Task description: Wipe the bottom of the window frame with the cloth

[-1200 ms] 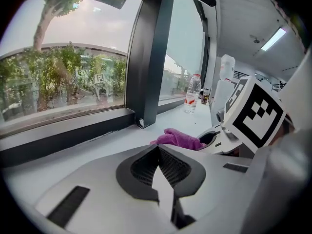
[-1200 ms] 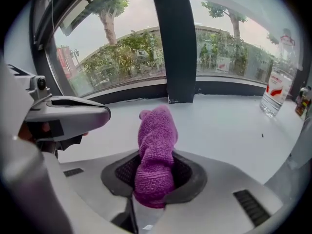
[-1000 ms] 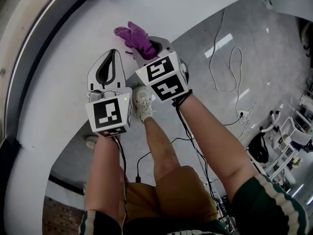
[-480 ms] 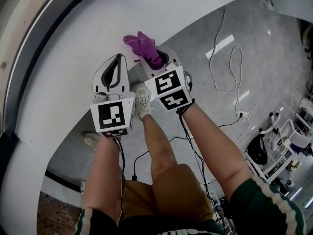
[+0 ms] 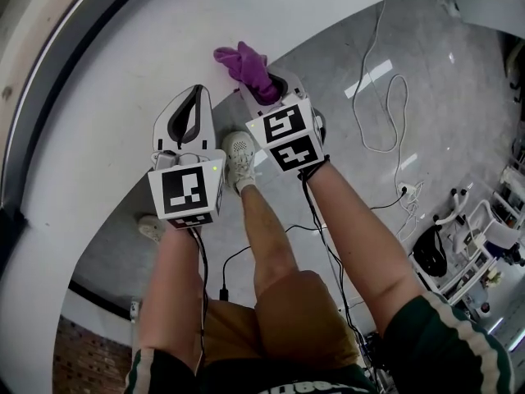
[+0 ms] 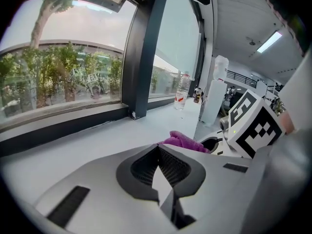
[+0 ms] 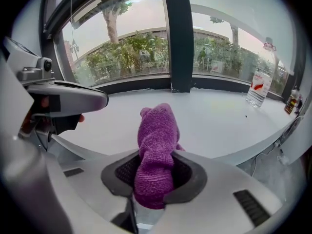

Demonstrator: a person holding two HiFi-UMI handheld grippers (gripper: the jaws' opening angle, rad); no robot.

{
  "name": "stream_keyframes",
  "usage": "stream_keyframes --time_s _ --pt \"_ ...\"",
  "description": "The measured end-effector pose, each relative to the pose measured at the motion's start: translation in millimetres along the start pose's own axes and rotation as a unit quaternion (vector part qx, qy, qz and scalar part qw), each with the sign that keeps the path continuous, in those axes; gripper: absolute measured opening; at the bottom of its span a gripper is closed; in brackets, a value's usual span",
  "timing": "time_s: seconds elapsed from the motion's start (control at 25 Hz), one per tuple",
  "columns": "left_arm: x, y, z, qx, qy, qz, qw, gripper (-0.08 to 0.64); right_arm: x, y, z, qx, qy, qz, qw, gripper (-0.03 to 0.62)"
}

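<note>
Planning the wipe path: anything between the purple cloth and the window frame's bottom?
Nothing visible. The purple terry cloth sits clamped in the right tool; the white sill ahead lies clear up to the dark window frame. The clear plastic bottle stands off to the right.

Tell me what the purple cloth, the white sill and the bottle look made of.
The cloth: soft looped pile, likely microfibre or terry; matt, fuzzy.
The sill: smooth hard white surface with a faint sheen, perhaps paint or laminate.
The bottle: clear, plastic by its look, with a red label.
</note>
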State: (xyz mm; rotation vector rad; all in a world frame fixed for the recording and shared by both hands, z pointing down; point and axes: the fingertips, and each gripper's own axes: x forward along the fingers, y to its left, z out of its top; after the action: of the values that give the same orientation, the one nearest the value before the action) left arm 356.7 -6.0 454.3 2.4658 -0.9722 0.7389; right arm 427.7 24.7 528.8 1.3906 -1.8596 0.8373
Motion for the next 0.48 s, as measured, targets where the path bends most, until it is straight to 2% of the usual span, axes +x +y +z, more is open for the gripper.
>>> stream_keyframes --time_s 0.24,0.48 --pt "-38.9 18.0 -18.4 -0.016 -0.011 0.018 0.9997 0.009 -4.5 44.1 -17.0 -0.018 0.009 0.006 1.000 0.121" --pt "-65.9 42.4 -29.5 -0.028 -0.013 0.039 0.9987 0.009 -0.2 72.9 -17.3 -0.025 0.019 0.015 0.999 0.121"
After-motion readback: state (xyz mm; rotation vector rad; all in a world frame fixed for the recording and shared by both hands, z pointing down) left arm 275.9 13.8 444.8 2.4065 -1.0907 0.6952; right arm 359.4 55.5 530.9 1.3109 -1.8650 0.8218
